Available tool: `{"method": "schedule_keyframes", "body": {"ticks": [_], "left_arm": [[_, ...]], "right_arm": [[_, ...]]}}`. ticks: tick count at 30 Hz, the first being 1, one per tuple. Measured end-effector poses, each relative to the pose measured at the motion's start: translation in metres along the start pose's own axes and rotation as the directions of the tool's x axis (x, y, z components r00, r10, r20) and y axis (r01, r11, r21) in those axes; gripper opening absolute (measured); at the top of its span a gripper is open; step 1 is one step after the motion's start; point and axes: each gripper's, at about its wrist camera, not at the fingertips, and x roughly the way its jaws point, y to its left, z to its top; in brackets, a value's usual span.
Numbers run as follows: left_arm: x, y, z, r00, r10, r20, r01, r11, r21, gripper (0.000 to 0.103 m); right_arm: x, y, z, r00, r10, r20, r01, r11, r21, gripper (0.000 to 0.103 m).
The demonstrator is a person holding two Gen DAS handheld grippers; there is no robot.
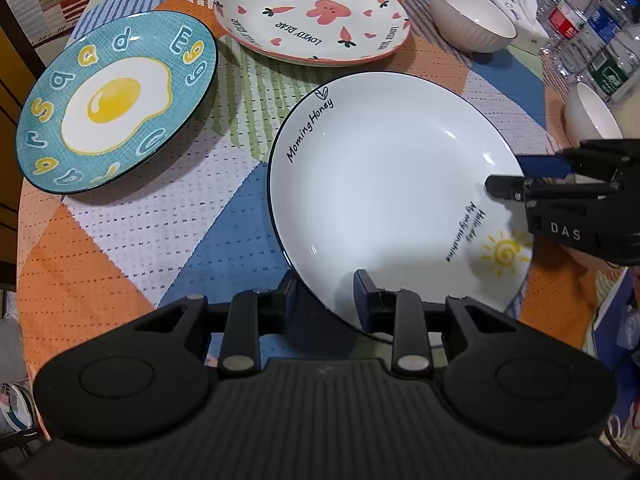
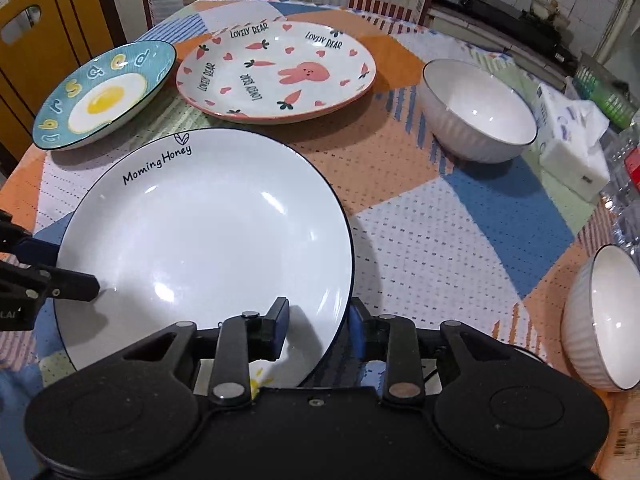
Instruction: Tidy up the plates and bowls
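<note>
A white "Morning Honey" plate [image 1: 384,184] [image 2: 200,232] is held tilted above the table. My left gripper [image 1: 326,300] is shut on its near rim, one finger above and one below. My right gripper [image 2: 318,328] is shut on the opposite rim and shows in the left wrist view [image 1: 516,184]. My left gripper shows in the right wrist view [image 2: 68,272]. A teal fried-egg plate [image 1: 116,100] [image 2: 104,96] lies at the left. A pink "Lovely Bear" plate [image 1: 312,12] [image 2: 276,72] lies behind. Two white ribbed bowls [image 2: 476,112] [image 2: 604,316] stand at the right.
The table has a patchwork cloth [image 1: 160,220] [image 2: 440,220]. A tissue pack [image 2: 572,144] and water bottles [image 1: 592,32] stand at the right edge. A yellow chair back [image 2: 48,32] is at the far left.
</note>
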Motion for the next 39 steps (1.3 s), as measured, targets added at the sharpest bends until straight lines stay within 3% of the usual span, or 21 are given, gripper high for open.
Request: {"method": "schedule_keyframes", "body": {"ticks": [4, 11, 14, 15, 19, 25, 29, 31, 33, 36, 39], "left_arm": [[-0.015, -0.001, -0.003, 1.000, 0.013, -0.019, -0.012, 1.000, 0.029, 0.029], [-0.043, 0.002, -0.009, 0.996, 0.084, -0.017, -0.082, 0.991, 0.102, 0.030], [-0.056, 0.010, -0.009, 0.994, 0.105, -0.020, -0.102, 0.986, 0.132, 0.034], [-0.061, 0.014, -0.008, 0.993, 0.116, -0.018, -0.112, 0.983, 0.143, 0.040], [-0.080, 0.037, -0.003, 0.992, 0.123, 0.003, -0.122, 0.982, 0.143, 0.045], [-0.104, 0.079, 0.016, 0.990, 0.141, 0.004, -0.140, 0.983, 0.122, 0.046], [-0.111, 0.108, 0.030, 0.986, 0.166, 0.024, -0.168, 0.975, 0.145, 0.053], [-0.108, 0.120, 0.037, 0.980, 0.197, 0.036, -0.201, 0.962, 0.185, 0.053], [-0.104, 0.139, 0.045, 0.974, 0.217, 0.066, -0.224, 0.964, 0.140, 0.053], [-0.091, 0.169, 0.052, 0.981, 0.181, 0.074, -0.184, 0.982, 0.043, 0.053], [-0.073, 0.186, 0.055, 0.974, 0.200, 0.108, -0.203, 0.979, 0.013, 0.053]], "right_arm": [[-0.019, 0.004, 0.001, 0.999, -0.008, 0.048, 0.009, 1.000, -0.019, 0.037], [-0.054, 0.013, 0.004, 0.992, 0.082, 0.092, -0.081, 0.996, -0.023, 0.042], [-0.065, 0.021, 0.009, 0.987, 0.129, 0.090, -0.126, 0.991, -0.043, 0.048], [-0.069, 0.025, 0.011, 0.984, 0.148, 0.095, -0.143, 0.988, -0.060, 0.048], [-0.085, 0.039, 0.024, 0.962, 0.239, 0.136, -0.220, 0.966, -0.138, 0.060], [-0.092, 0.063, 0.061, 0.932, 0.305, 0.196, -0.255, 0.936, -0.243, 0.061], [-0.081, 0.077, 0.086, 0.901, 0.366, 0.232, -0.296, 0.911, -0.289, 0.061], [-0.068, 0.081, 0.095, 0.896, 0.385, 0.222, -0.324, 0.907, -0.267, 0.061], [-0.050, 0.082, 0.103, 0.887, 0.413, 0.209, -0.371, 0.904, -0.211, 0.061], [-0.017, 0.084, 0.111, 0.879, 0.442, 0.178, -0.430, 0.897, -0.101, 0.061], [0.016, 0.086, 0.115, 0.872, 0.456, 0.179, -0.465, 0.885, 0.005, 0.061]]}}
